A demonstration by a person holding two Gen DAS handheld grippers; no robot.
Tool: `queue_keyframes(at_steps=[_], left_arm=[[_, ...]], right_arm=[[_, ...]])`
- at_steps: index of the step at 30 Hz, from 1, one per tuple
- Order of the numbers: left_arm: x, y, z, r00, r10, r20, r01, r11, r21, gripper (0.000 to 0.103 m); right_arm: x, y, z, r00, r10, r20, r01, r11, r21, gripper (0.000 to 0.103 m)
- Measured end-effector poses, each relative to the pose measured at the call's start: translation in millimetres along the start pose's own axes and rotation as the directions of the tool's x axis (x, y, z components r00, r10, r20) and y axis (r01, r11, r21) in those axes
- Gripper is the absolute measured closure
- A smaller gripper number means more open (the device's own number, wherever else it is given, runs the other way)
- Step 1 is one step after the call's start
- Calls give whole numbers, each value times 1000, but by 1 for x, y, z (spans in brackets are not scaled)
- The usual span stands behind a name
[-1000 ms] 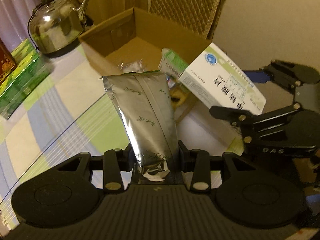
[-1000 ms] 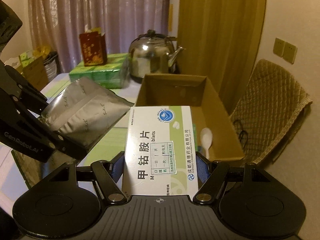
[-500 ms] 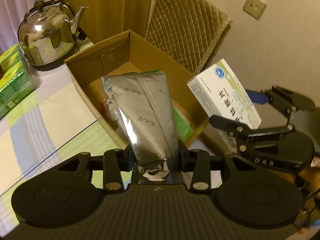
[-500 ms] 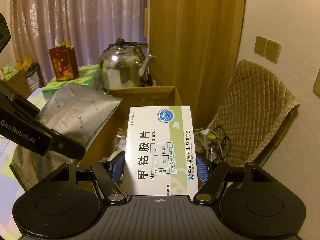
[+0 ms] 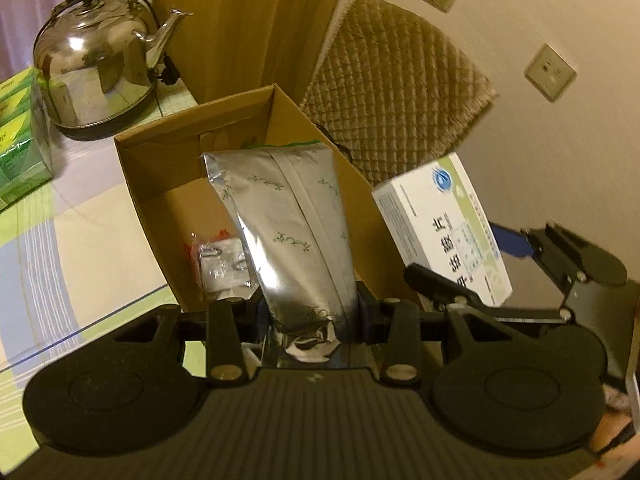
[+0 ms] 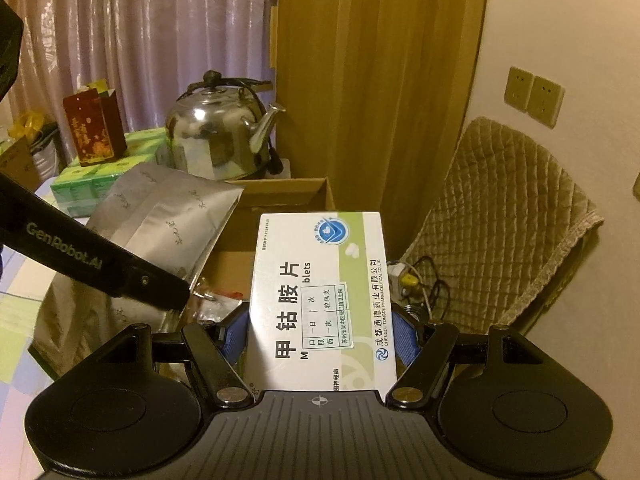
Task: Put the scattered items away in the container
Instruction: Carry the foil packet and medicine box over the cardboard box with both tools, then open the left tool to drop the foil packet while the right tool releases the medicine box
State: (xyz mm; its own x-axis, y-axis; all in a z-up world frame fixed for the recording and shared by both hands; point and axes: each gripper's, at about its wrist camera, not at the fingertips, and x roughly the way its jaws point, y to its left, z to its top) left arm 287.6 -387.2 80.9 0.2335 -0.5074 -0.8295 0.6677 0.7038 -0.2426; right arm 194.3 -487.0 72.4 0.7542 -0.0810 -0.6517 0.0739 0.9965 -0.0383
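Two tools were loaded above the open carton on the counter: the left tool clamped a silver pouch over it, the right tool gripped a white box beside it.

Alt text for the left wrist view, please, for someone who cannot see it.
The left gripper is shut on the bottom of a silver foil pouch, held upright over an open cardboard box with small packets inside. To its right, the right gripper holds a white medicine box; a steel kettle stands behind.
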Motion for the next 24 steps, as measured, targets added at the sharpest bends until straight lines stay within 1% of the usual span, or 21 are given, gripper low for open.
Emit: queue_keyframes(at_steps=[6, 10, 16, 24], left_arm=[[19, 13, 4, 1000, -8, 4, 8, 996, -90, 67], [29, 20, 4, 1000, -5, 1, 5, 992, -126, 67], [40, 25, 4, 1000, 2, -6, -3, 988, -152, 67], [52, 25, 5, 1000, 1, -12, -3, 987, -161, 67]], right_arm=[[19, 1, 2, 1000, 2, -19, -2, 1000, -14, 35], [31, 0, 3, 1000, 3, -28, -3, 1000, -8, 35], [42, -1, 4, 999, 5, -35, -5, 1000, -4, 35], [52, 0, 5, 999, 2, -41, -3, 1000, -11, 35]])
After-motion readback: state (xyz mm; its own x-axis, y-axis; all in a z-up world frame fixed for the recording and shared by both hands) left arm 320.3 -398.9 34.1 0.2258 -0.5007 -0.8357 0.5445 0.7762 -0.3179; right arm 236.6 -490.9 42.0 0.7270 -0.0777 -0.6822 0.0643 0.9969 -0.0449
